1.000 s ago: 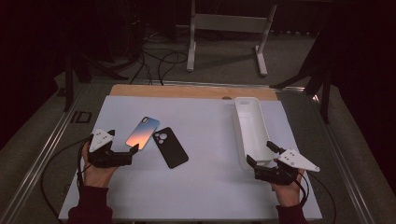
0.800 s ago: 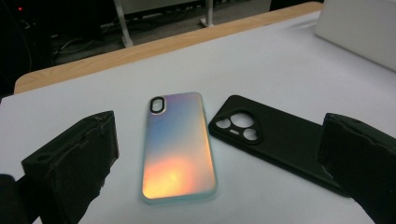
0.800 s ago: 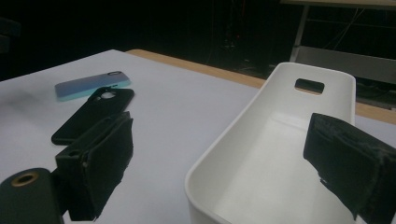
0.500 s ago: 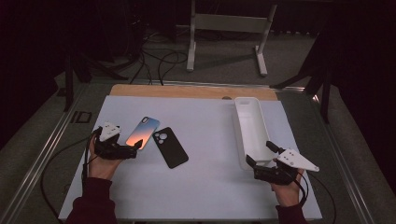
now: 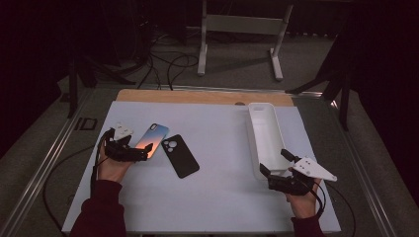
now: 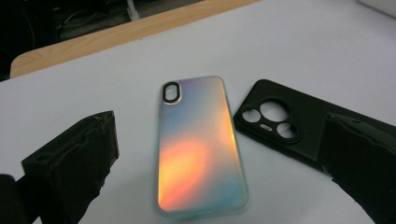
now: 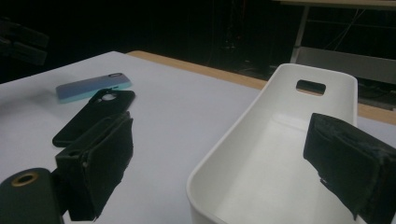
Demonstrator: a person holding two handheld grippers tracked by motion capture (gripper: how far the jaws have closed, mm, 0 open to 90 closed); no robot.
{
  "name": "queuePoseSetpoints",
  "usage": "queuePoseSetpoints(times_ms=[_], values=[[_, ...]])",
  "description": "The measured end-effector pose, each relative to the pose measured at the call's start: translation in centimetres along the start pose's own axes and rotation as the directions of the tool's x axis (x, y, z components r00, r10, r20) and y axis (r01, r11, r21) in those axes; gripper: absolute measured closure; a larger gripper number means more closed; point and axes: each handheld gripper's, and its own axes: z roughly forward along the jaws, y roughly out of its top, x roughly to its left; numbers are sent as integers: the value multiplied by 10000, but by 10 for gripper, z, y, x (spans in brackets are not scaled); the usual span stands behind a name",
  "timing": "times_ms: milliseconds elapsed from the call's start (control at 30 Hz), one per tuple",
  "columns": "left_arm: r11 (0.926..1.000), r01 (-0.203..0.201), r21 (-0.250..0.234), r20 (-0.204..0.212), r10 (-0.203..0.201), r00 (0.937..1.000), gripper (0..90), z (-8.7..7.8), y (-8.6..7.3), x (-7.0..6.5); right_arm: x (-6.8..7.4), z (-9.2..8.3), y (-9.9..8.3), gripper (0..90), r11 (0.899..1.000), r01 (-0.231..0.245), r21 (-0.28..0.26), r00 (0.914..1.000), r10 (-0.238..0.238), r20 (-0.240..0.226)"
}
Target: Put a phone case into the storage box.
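An iridescent phone case (image 5: 152, 139) lies face down on the left of the white table top, and a black phone case (image 5: 180, 155) lies just right of it. My left gripper (image 5: 144, 152) is open at the iridescent case's near end. In the left gripper view the iridescent case (image 6: 201, 144) lies between the spread jaws of the left gripper (image 6: 217, 128), with the black case (image 6: 280, 119) beside the right jaw. My right gripper (image 5: 272, 160) is open at the near end of a long white tray (image 5: 267, 116). In the right gripper view the right gripper (image 7: 222, 126) straddles the tray's (image 7: 219, 154) near rim.
The white tray is empty inside. A wooden strip (image 5: 197, 96) runs along the table's far edge. Behind the table stand a metal frame (image 5: 237, 29) and floor cables (image 5: 163, 59). A metal rail (image 5: 44, 163) borders the left side.
My left gripper has moved forward and right, up to the near end of the iridescent case. The right gripper has stayed by the tray.
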Motion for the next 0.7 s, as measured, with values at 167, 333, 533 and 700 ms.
queuePoseSetpoints(times_ms=[167,333,533,700], values=[[9997,-92,240,-30,92,10000,0,8,3,2,1,1,0,80,10000,19,-3,10000,-19,-3],[9981,-156,599,-82,161,9998,0,16,6,5,0,0,1,80,10000,30,-26,10000,-30,40],[9937,-181,1108,21,180,9998,0,25,7,8,-1,-1,1,80,10000,11,-24,10000,-11,30],[9887,-178,1491,28,176,9998,0,32,8,9,0,-1,1,80,10000,12,-9,10000,-12,65]])
